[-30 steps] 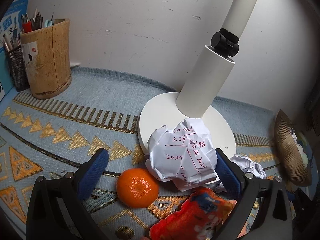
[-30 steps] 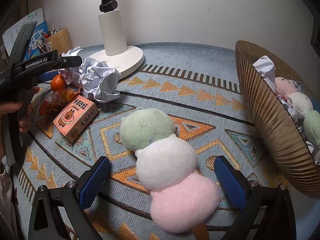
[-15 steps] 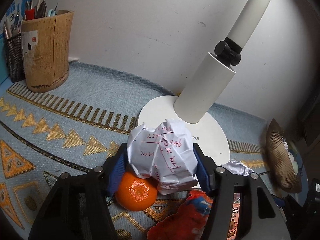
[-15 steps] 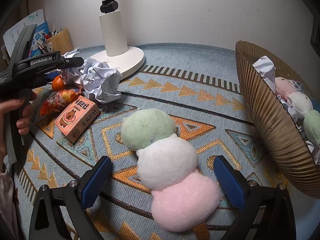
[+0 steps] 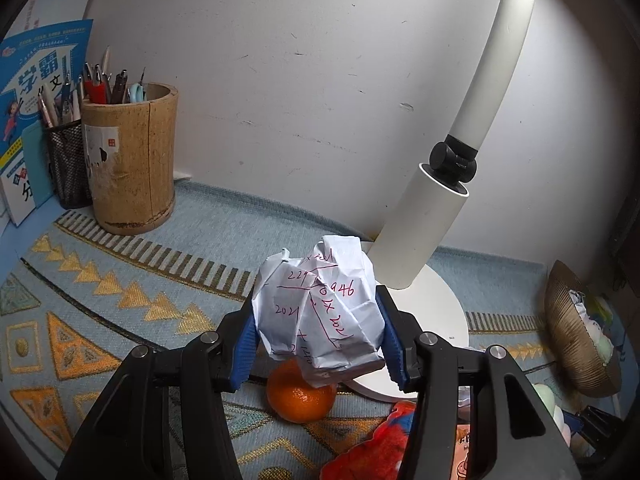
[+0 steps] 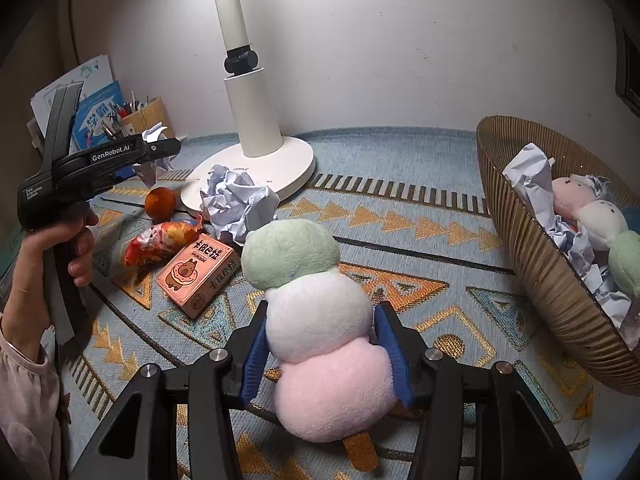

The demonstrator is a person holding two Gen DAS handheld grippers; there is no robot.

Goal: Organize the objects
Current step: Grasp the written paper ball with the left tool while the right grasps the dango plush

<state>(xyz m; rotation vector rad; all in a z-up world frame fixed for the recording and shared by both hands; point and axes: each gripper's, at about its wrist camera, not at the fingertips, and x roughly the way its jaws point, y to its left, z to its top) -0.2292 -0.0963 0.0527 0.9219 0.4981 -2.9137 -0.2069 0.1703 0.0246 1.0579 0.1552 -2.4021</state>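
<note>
Crumpled paper ball [image 5: 320, 304] clamped in left tool [image 5: 320, 340]; plush toy [image 6: 316, 320] in right tool [image 6: 324, 348].

Both claws matte black plastic w/ ribbed blue pads and silver round screw heads on the arms, left claw [image 6: 158, 148] body marked "GenRobot.AI" in white plus small white text at rear, person's sleeve [image 6: 28, 392] pale pink.
</note>
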